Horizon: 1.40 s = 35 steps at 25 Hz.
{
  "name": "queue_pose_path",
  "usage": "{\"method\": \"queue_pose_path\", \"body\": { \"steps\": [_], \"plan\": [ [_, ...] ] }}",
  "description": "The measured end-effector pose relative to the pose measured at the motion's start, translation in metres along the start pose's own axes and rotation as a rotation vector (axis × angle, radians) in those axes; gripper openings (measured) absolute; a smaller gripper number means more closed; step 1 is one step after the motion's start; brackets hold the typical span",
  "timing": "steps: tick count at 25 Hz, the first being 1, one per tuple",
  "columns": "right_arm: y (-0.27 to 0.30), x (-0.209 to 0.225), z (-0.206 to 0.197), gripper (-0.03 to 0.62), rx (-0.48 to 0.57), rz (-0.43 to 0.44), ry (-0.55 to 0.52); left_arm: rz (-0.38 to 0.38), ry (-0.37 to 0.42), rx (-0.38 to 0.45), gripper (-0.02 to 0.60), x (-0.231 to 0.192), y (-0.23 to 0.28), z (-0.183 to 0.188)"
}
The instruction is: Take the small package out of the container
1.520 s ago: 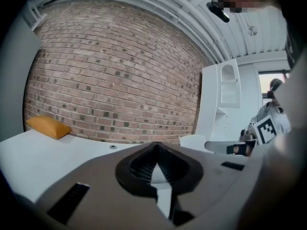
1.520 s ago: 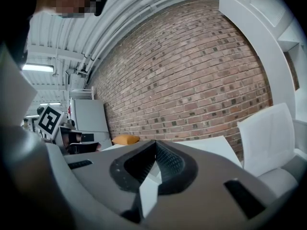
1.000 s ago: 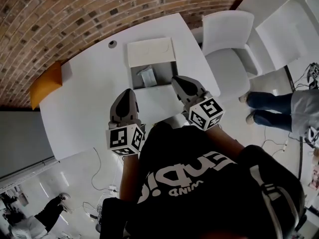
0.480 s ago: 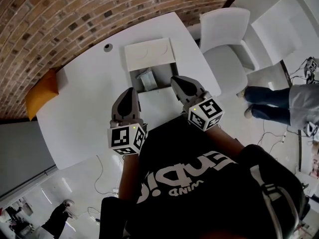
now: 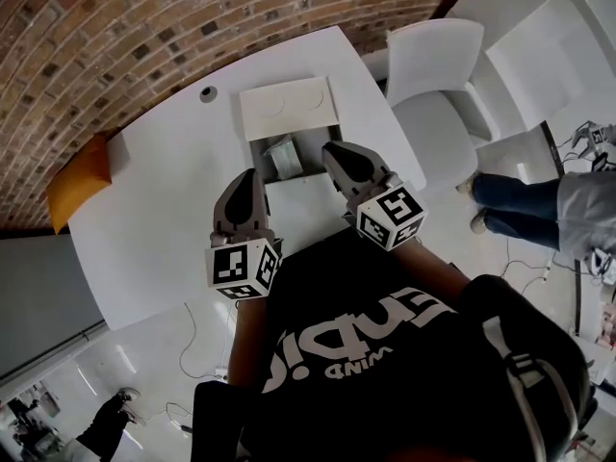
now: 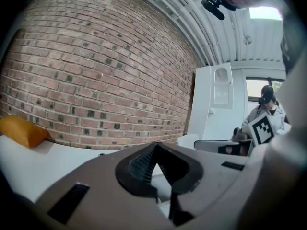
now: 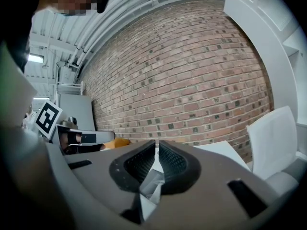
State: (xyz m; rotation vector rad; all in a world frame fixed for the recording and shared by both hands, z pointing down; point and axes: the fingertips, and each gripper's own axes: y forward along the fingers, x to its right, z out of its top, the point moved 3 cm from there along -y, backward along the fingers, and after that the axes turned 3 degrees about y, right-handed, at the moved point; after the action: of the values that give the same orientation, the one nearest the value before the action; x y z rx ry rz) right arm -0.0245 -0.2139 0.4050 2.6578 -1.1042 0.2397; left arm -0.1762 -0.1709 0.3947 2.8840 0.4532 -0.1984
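Container (image 5: pixel 314 148) sits on the white table (image 5: pixel 164 191), grey inside, with its white lid (image 5: pixel 287 107) lying flat just behind it on the wall side. Small package (image 5: pixel 282 154) is in the container, left of centre, slightly tilted, nothing touching it. Left gripper (image 5: pixel 246 175) is over the table near the container's near-left corner, tip short of the rim and pointing toward it. In the left gripper view its jaws (image 6: pixel 154 150) are pressed together at the tips, nothing between the pads. Right gripper (image 5: pixel 330 151) is at the container's right edge, tip about level with the near-right corner; can't tell whether it touches the rim. In the right gripper view its jaws (image 7: pixel 156 150) are also pressed together and empty; the pale shape seen low in the slot is too unclear to name. Package is left of the right gripper's tip, apart from it. Orange cushion (image 5: pixel 79 176) is well left of the container at the table's far-left corner. White chair (image 5: pixel 438 85) stands right of the container, off the table. A bystander's legs (image 5: pixel 525 210) are further right, beyond the chair.
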Motion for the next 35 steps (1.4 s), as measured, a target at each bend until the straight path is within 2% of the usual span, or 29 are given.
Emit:
{"method": "queue_pose_path", "body": {
  "steps": [5, 11, 15, 17, 28, 35],
  "plan": [
    [0.004, -0.005, -0.001, 0.010, 0.012, 0.005, -0.004, -0.013, 0.003, 0.001, 0.006, -0.002, 0.001, -0.003],
    [0.012, -0.013, -0.009, 0.090, 0.000, 0.032, 0.015, -0.029, 0.011, -0.011, 0.006, -0.009, 0.001, -0.004],
    [0.020, -0.016, -0.014, 0.198, -0.019, 0.044, 0.045, -0.046, 0.019, -0.017, 0.006, -0.013, 0.004, -0.004],
    [0.023, -0.017, -0.015, 0.220, -0.023, 0.045, 0.054, -0.053, 0.021, -0.020, 0.006, -0.015, 0.006, -0.004],
    [0.028, -0.013, -0.014, 0.241, -0.029, 0.019, 0.069, -0.080, 0.012, -0.008, 0.006, -0.020, 0.014, -0.001],
    [0.034, -0.004, -0.027, 0.242, -0.093, 0.004, 0.091, -0.090, 0.008, -0.005, 0.006, -0.020, 0.017, -0.001]
  ]
}}
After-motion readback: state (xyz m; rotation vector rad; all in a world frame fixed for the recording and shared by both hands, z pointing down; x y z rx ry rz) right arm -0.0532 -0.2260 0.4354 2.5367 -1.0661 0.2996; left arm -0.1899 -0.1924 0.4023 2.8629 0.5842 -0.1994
